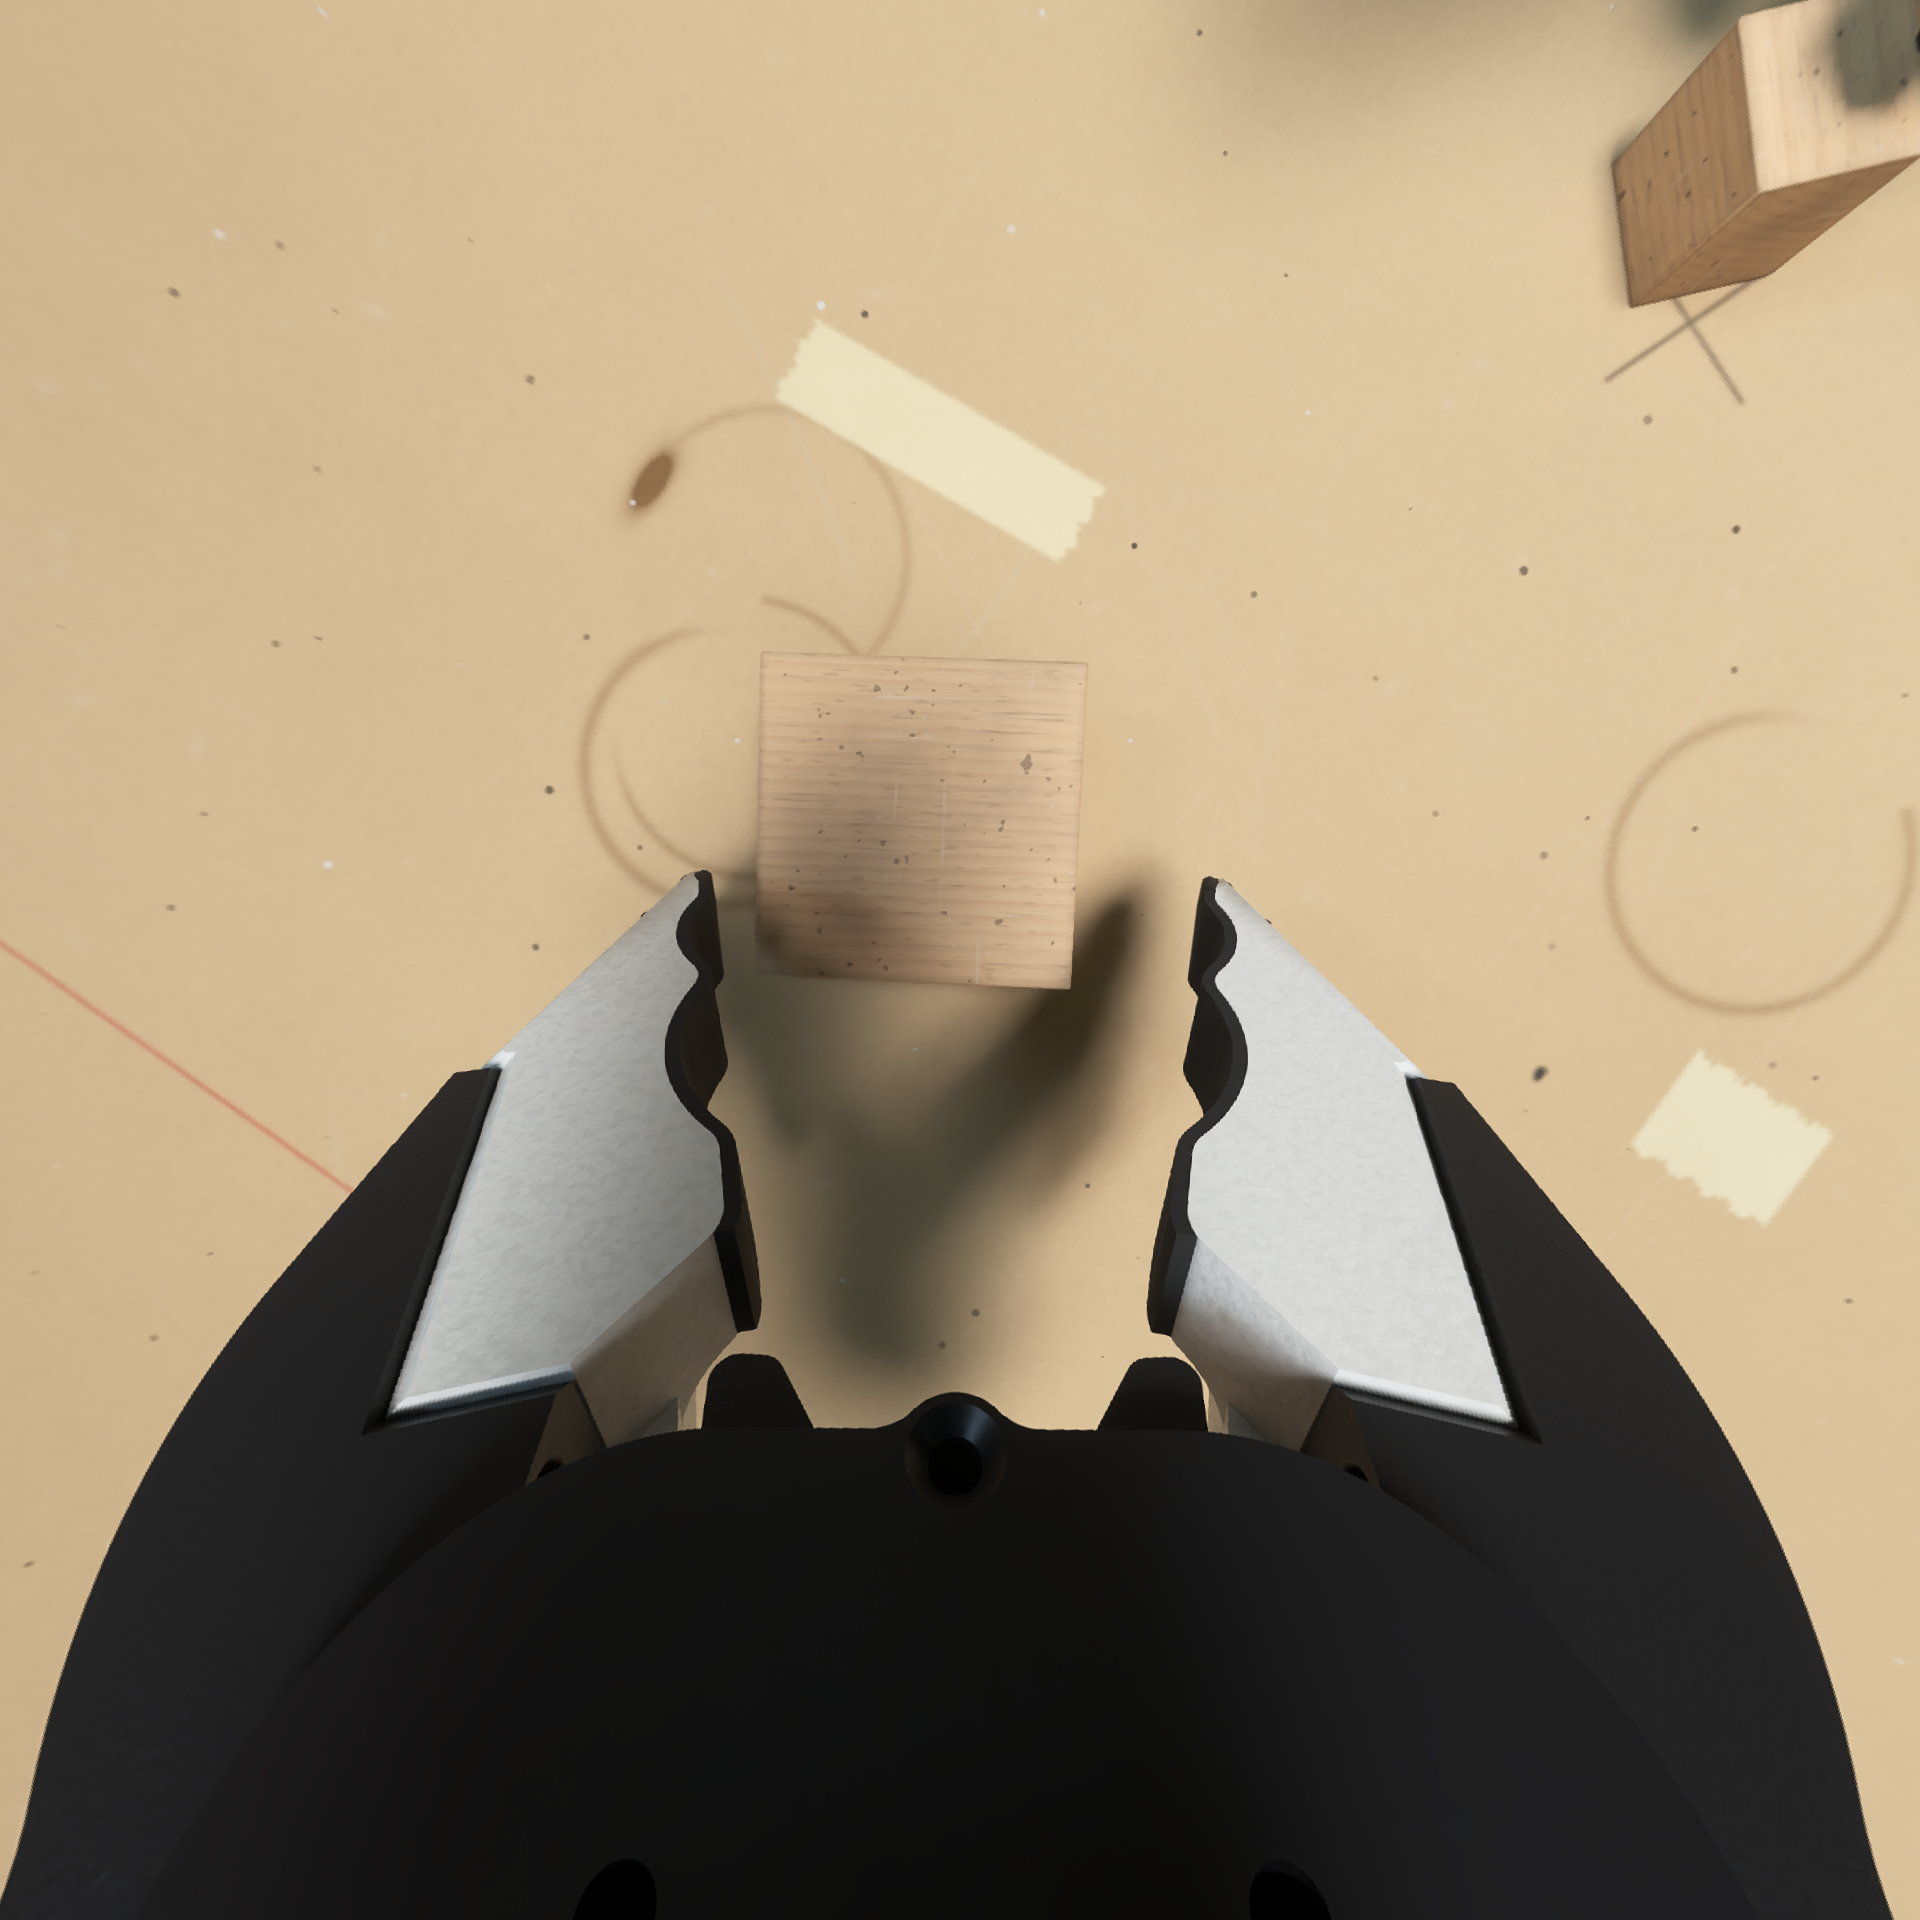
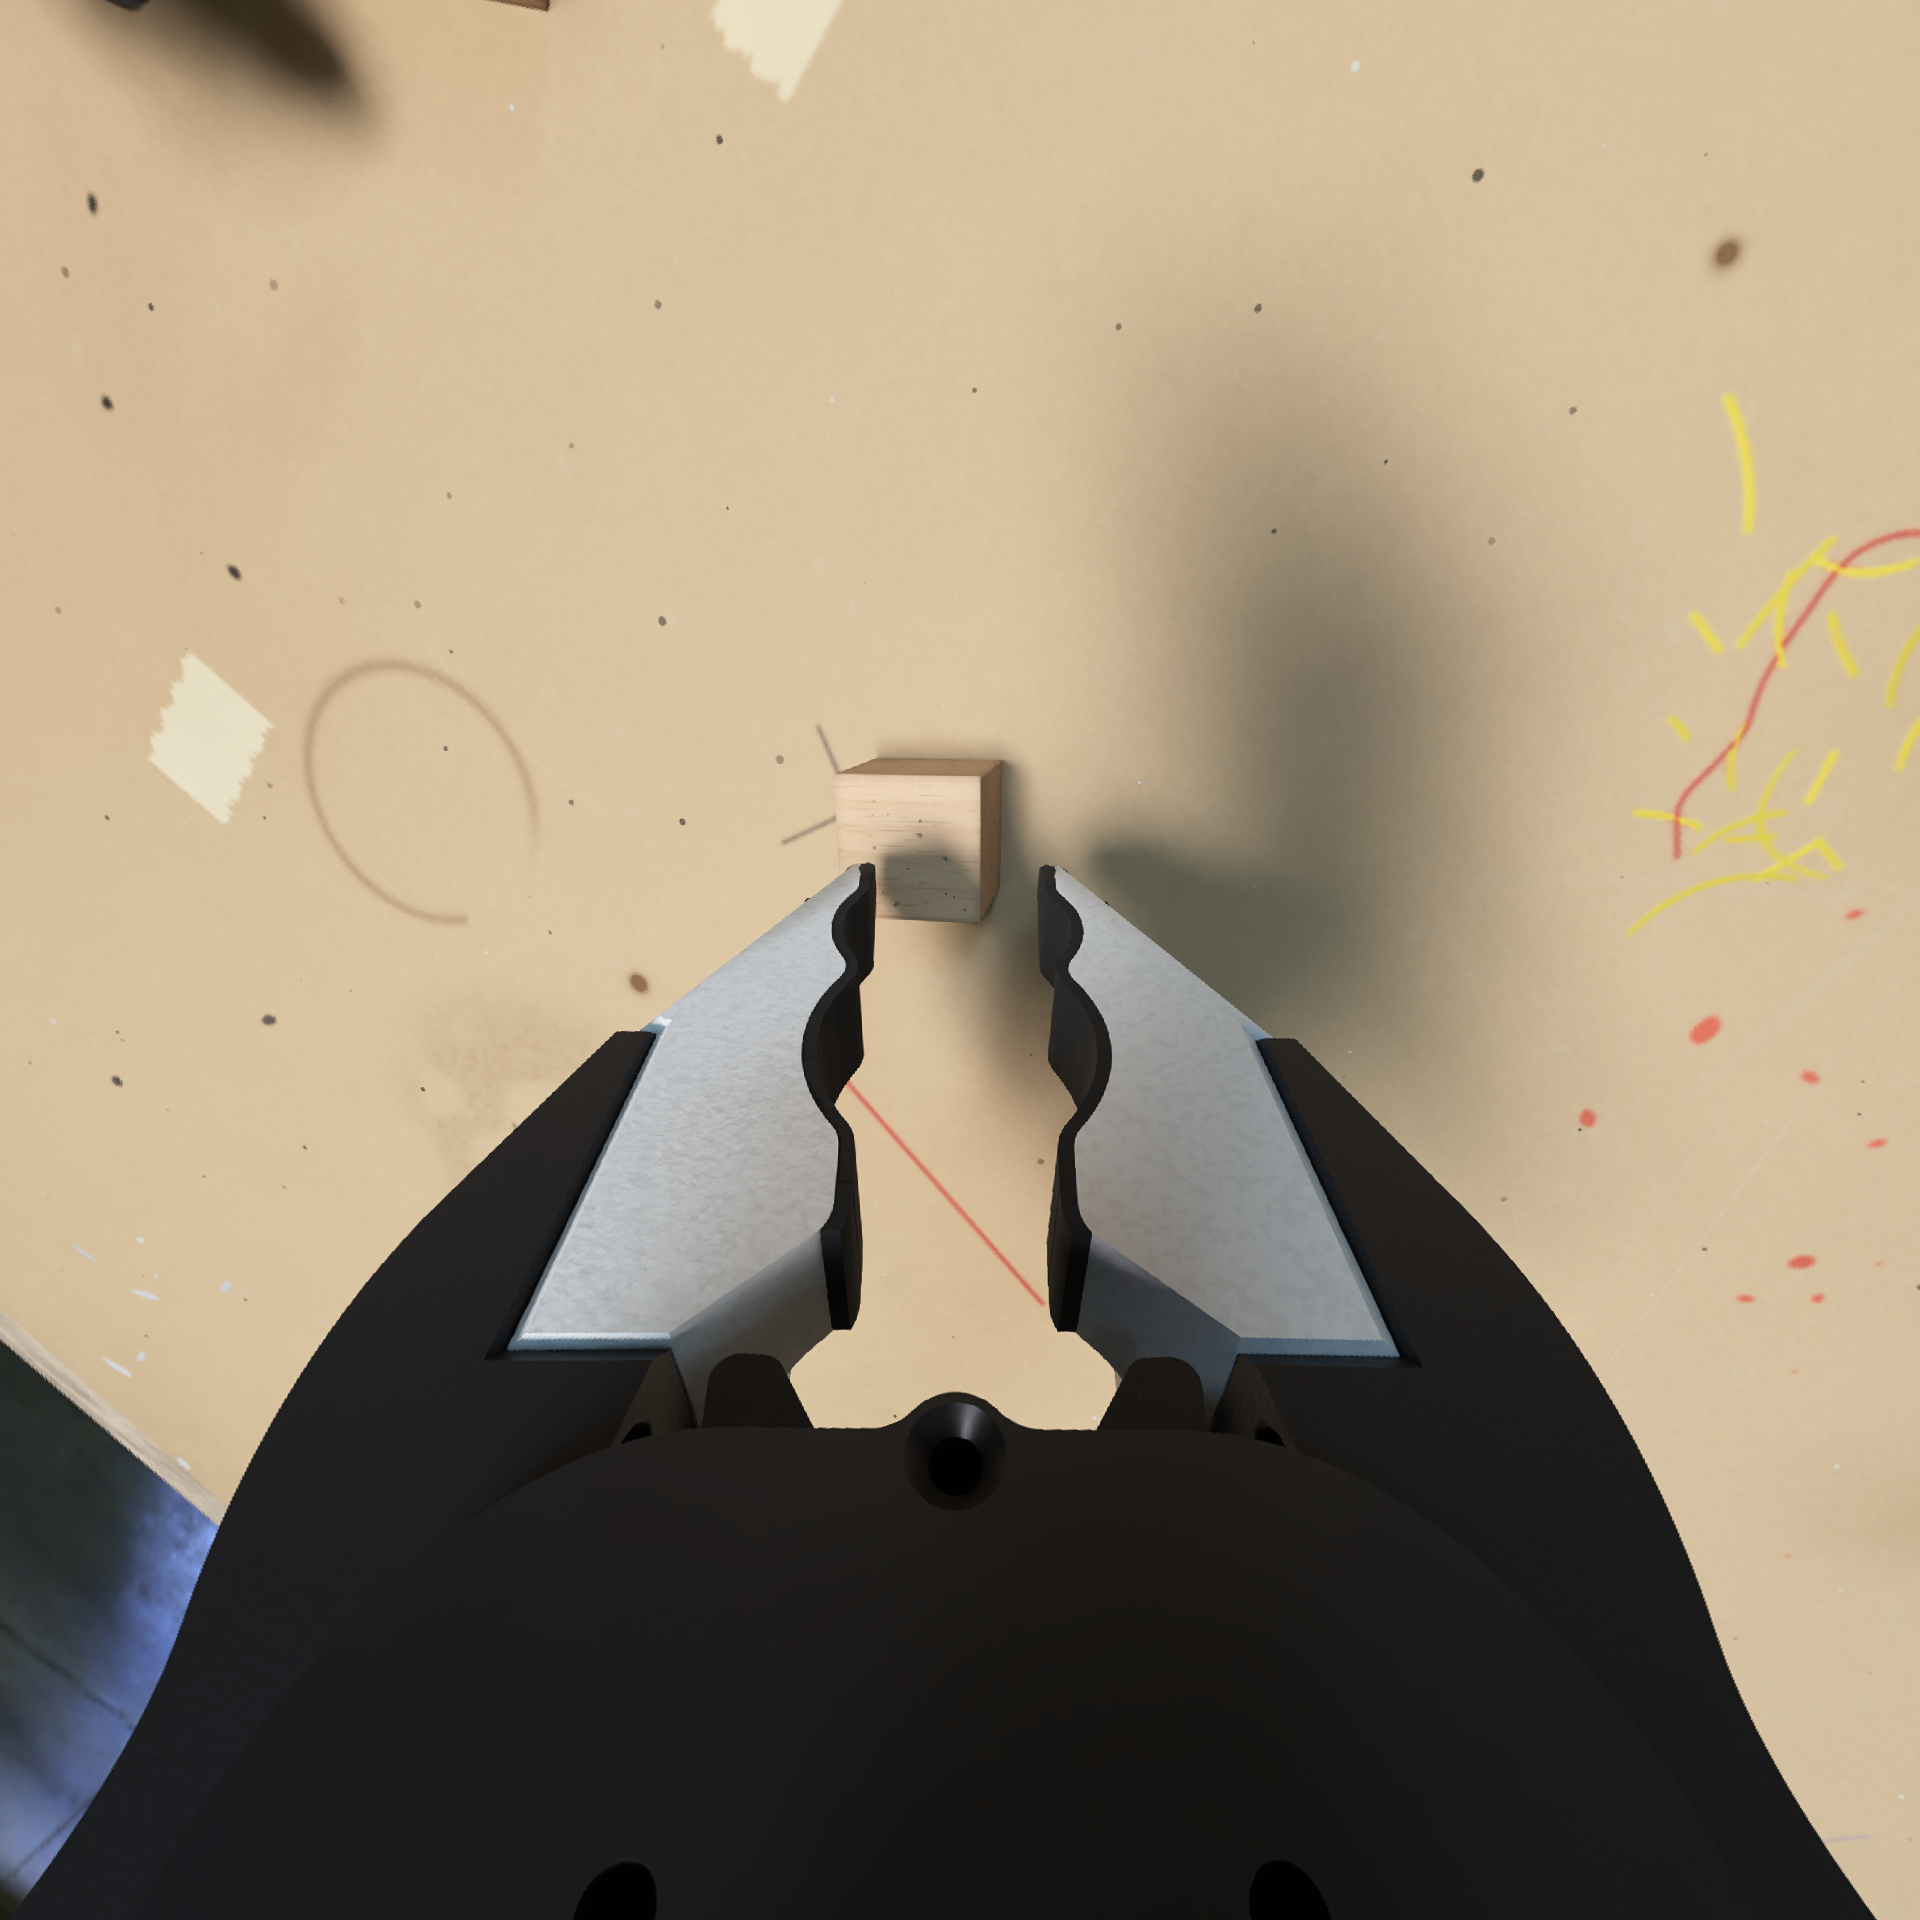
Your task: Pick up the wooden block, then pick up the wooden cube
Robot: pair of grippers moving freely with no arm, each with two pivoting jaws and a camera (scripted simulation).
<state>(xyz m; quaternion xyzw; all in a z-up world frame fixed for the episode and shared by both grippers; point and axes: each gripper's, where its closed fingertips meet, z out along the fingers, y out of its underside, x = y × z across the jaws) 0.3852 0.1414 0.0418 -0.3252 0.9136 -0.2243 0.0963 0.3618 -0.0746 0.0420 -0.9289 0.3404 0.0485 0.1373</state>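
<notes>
A pale wooden block (image 1: 920, 821) with a square top lies on the tan tabletop, seen from straight above in the left wrist view. My left gripper (image 1: 956, 904) hangs above it, open wide and empty, its fingertips (image 1: 698, 914) apart from the block's near edge. A smaller wooden cube (image 2: 914, 836) sits beside a pencilled cross in the right wrist view; it also shows in the left wrist view (image 1: 1756, 156) at the top right. My right gripper (image 2: 954, 878) is above the cube, open and empty, its jaws standing narrower than the left's.
Strips of pale tape (image 1: 940, 452) (image 1: 1730, 1138) (image 2: 208, 738) and brown ring stains (image 1: 1756, 862) mark the tabletop. Yellow and red scribbles (image 2: 1766, 727) lie to the right. The table's edge (image 2: 104, 1413) runs across the lower left of the right wrist view.
</notes>
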